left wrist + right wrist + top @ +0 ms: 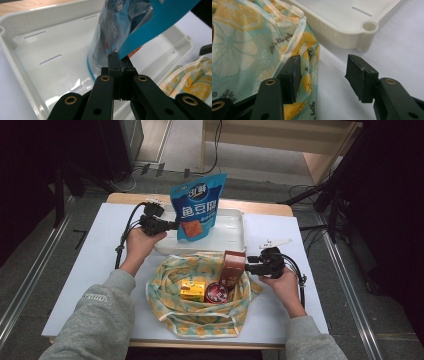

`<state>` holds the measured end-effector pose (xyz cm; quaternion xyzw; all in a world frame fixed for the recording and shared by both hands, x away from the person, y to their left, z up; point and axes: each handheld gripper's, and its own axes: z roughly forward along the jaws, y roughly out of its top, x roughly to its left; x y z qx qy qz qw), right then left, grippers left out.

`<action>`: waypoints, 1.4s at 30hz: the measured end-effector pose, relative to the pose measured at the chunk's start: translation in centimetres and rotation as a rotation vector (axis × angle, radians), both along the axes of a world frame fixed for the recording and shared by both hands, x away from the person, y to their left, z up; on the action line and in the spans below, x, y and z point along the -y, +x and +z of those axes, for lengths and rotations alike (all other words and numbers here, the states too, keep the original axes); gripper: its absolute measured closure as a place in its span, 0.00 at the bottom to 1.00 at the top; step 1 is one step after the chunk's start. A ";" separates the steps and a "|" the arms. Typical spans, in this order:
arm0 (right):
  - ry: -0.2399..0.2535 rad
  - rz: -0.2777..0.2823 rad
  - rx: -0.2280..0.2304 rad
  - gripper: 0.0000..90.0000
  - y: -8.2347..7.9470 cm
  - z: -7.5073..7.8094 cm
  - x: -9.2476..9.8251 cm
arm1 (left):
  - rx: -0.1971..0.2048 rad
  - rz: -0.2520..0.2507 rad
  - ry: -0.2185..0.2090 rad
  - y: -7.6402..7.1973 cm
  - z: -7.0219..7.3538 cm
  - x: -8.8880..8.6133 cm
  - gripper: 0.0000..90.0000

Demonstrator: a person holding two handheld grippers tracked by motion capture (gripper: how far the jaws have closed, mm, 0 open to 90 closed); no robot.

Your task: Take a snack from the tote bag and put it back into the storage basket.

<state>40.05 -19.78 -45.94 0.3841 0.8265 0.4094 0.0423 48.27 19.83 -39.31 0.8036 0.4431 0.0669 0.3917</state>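
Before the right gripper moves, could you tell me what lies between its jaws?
Only bare white table, in the right gripper view; the fruit-print cloth bag sits at the left jaw's outer side.

A white bench [90, 270] carries three things directly — a shallow white tray [235, 227] toward the far edge, a yellow-and-teal patterned cloth bag [200, 320] just in front of it, and a small white tag [275, 242] beside the tray's right end.
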 end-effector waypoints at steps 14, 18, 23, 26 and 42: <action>0.005 -0.008 -0.002 0.52 -0.1 0.1 0.2 | -0.005 0.009 -0.035 2.5 -0.3 0.6 1.00; 0.008 -0.011 -0.004 0.52 -0.3 0.2 0.3 | -0.002 0.013 -0.006 3.1 0.0 0.8 1.00; 0.010 -0.012 0.001 0.52 -0.7 0.3 0.5 | 0.002 0.023 -0.039 3.7 -0.3 0.3 1.00; 0.013 -0.011 0.005 0.52 -0.9 0.3 0.5 | 0.002 0.014 -0.032 4.0 -0.3 0.2 1.00; 0.029 -0.020 0.015 0.53 -2.0 0.5 1.1 | -0.020 0.012 -0.085 4.4 0.6 -1.3 0.89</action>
